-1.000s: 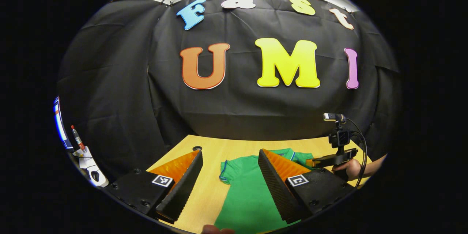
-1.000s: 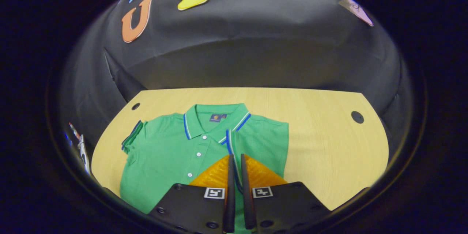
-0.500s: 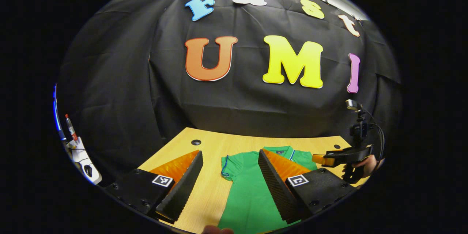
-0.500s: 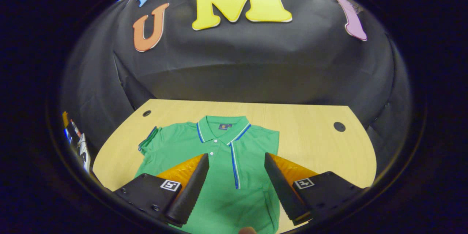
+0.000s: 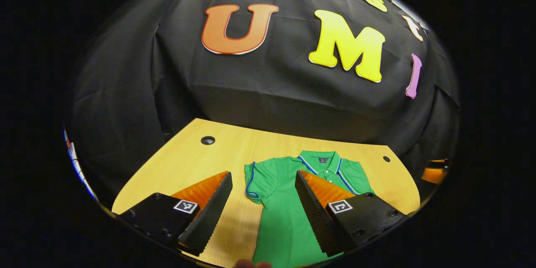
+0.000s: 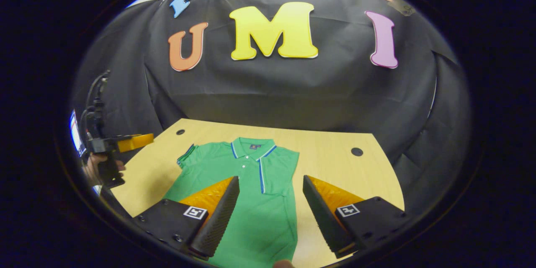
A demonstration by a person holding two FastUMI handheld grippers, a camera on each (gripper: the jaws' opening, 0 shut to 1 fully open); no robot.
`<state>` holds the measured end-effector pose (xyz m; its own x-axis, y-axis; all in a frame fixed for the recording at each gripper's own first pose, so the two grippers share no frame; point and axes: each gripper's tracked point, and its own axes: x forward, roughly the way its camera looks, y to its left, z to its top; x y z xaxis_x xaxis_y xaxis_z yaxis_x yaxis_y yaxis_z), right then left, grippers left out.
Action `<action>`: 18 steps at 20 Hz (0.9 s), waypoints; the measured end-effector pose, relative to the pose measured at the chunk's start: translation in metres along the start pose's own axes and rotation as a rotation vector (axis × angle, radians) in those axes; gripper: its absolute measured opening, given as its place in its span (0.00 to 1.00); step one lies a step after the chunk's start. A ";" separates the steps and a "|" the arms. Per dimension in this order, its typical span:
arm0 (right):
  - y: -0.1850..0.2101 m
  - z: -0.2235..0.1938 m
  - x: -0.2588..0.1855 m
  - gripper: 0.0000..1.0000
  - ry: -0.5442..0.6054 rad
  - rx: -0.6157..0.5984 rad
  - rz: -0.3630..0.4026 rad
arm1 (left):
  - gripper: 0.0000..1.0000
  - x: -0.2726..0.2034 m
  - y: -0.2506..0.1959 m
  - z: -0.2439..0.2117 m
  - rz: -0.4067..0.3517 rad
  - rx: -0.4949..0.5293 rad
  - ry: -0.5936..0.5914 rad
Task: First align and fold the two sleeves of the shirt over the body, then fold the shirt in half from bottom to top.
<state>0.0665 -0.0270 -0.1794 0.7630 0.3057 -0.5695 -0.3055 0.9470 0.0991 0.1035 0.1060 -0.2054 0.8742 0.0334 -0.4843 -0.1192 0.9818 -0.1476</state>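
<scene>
Right tool (image 6: 268, 213): fingers spread wide, nothing pinched, held above the lower body of the green shirt (image 6: 255, 201). One second ago it was pressed shut low over the placket; since then it has been opened and drawn back and up, so more of the wall is seen.

Left tool (image 5: 261, 213): fingers spread, nothing held, hovering over the shirt's left edge (image 5: 289, 201); spread unchanged from earlier frames. Its view is now tilted down, so more of the surface (image 5: 184, 163) is seen. In the right gripper view, the left tool (image 6: 136, 142) is seen at far left, gripped by a hand (image 6: 94, 167), off the surface edge.

Shirt is laid flat on the wooden surface, collar toward the wall. The right sleeve is already folded over the body, leaving a straight edge; the left sleeve (image 6: 186, 157) is left sticking out, blue-trimmed cuff visible. A small neck label (image 6: 253, 147) is seen inside the collar, too small to read. Two round holes (image 6: 356, 151) are seen in the surface near the far corners.
</scene>
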 end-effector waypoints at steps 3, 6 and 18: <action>-0.003 -0.012 -0.021 0.96 0.010 0.000 -0.008 | 0.97 0.042 0.003 -0.021 -0.035 -0.017 0.109; -0.003 -0.038 -0.032 0.96 0.059 -0.011 -0.020 | 0.99 0.079 0.015 -0.041 -0.024 -0.012 0.177; -0.031 -0.079 -0.019 0.96 0.172 0.033 -0.115 | 0.76 0.154 0.055 -0.100 0.057 0.035 0.316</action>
<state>0.0165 -0.0696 -0.2356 0.6827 0.1767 -0.7090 -0.2006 0.9784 0.0506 0.1841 0.1467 -0.3745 0.6767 0.0345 -0.7355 -0.1431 0.9860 -0.0854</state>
